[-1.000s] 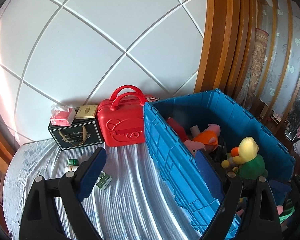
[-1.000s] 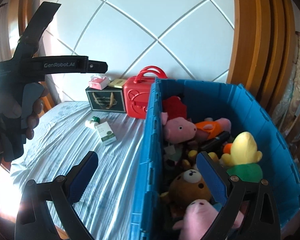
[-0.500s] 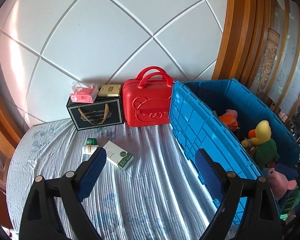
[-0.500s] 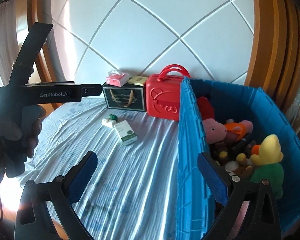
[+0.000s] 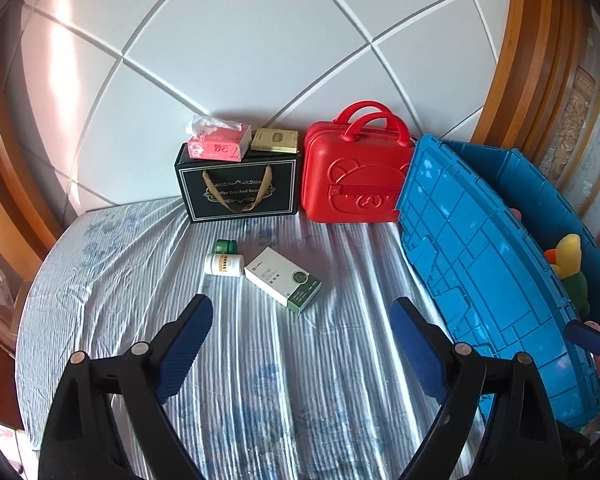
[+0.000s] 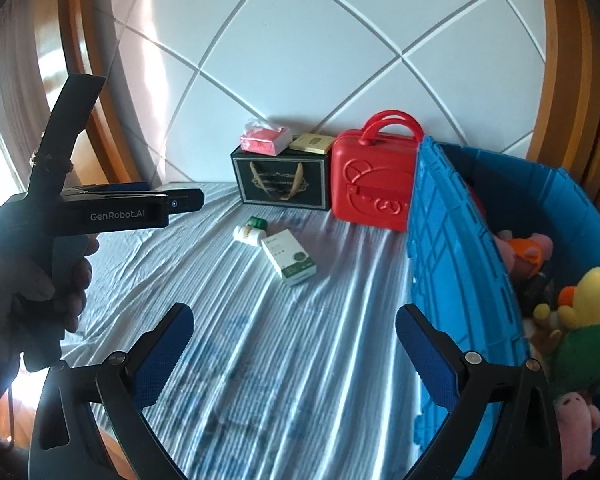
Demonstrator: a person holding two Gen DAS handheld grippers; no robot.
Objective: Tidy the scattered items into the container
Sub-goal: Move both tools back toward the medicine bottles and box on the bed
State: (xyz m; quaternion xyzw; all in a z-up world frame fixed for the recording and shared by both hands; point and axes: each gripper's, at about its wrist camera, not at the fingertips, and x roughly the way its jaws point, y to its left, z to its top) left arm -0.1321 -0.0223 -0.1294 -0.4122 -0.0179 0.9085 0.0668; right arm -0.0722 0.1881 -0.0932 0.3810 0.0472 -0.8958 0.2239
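Observation:
On the striped bed sheet lie a white-and-green box (image 5: 283, 280) (image 6: 291, 258), a white bottle (image 5: 223, 265) (image 6: 250, 234) on its side and a small green jar (image 5: 225, 245) (image 6: 257, 222). The blue crate (image 5: 460, 248) (image 6: 452, 248) stands at the right, with plush toys inside, among them a yellow-and-green one (image 6: 580, 320). My left gripper (image 5: 303, 318) hangs open just short of the box, nothing between its fingers. My right gripper (image 6: 294, 320) is further back over bare sheet; its jaws are opening and hold nothing. A hand (image 6: 40, 280) holds the left tool.
Against the padded white headboard stand a red case (image 5: 356, 176) and a black gift box (image 5: 238, 184) with a pink tissue pack (image 5: 218, 144) and a gold box (image 5: 275, 140) on top. Wooden frames flank the bed. The mattress edge curves away at the left.
Both grippers have swung left and down, away from the crate and toward the small items on the sheet. The right jaws have spread a little wider.

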